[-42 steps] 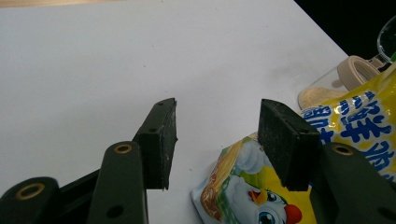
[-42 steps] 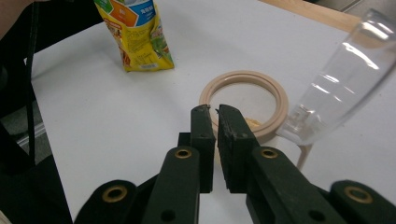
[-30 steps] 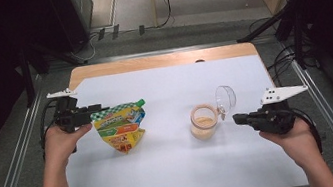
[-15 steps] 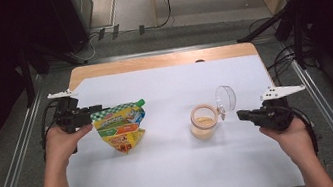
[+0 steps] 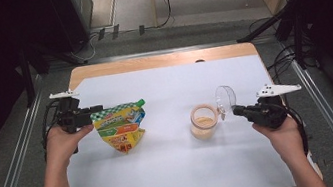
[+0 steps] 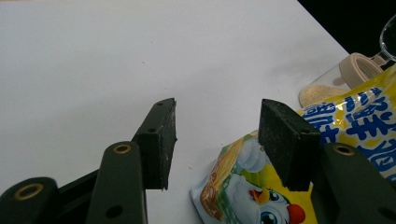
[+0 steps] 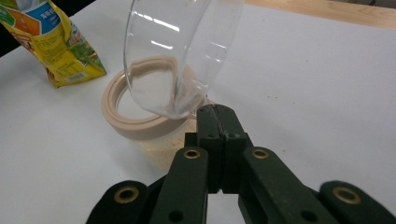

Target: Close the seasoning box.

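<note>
Jar of pale powder stands open, its clear hinged lid upright beside the right gripper's closed jaws. Left gripper, jaws apart, holds nothing beside the yellow pouch.

Left claw gapes; right claw is clamped tight.

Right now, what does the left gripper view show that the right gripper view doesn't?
Left gripper view: its own jaws standing apart, and the pouch's cartoon chick face near the right jaw.

Right gripper view: its own jaws pressed together right at the edge of the clear lid, which stands raised over the jar's mouth; whether they pinch it is unclear. A strip of wooden table edge at top right.

Both: the pouch, the jar with tan powder, the white table cover.
</note>
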